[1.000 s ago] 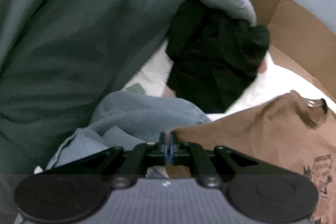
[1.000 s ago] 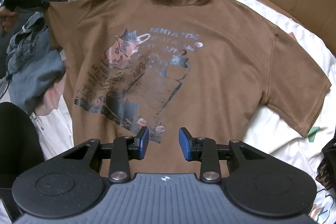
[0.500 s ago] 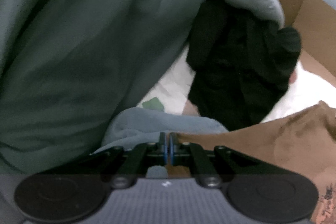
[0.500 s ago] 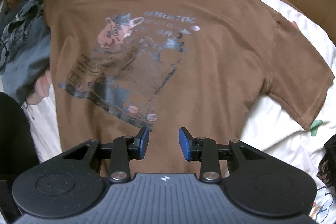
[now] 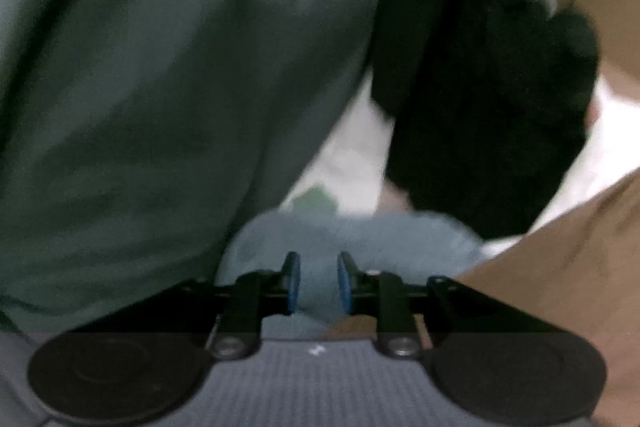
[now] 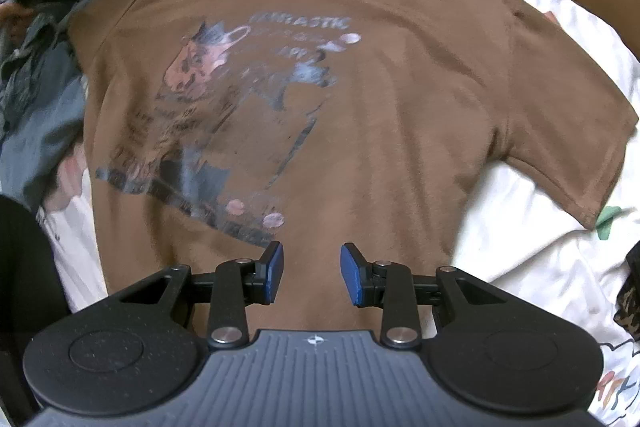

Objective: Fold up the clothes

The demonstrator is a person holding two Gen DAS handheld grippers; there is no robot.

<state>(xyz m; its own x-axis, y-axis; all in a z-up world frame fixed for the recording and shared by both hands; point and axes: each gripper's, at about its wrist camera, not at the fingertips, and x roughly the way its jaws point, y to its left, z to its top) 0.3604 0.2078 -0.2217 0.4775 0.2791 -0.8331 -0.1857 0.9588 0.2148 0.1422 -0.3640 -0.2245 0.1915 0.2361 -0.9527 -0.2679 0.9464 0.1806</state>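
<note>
Spreading the brown printed cotton T-shirt [image 6: 400, 107] flat, the left gripper [image 5: 318, 281] is opening empty, the right gripper [image 6: 312, 273] hovers parted; next, probably, pinching a sleeve.

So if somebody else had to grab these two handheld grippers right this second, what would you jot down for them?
Left gripper: jaws opening, nothing pinched; blue-grey cloth shows through the gap, and the brown T-shirt's edge lies just to its right.
Right gripper: open, empty, hanging over the T-shirt's lower middle.
T-shirt: spread face up on the white bedsheet, print showing, collar away from you, right sleeve out flat. Its left sleeve lies against the blue-grey clothes.
Done: shirt laid out and mostly smooth.
Left: every fold. Probably sleeves in first, then bottom up.
Other dark clothes wait in a heap beyond.
</note>
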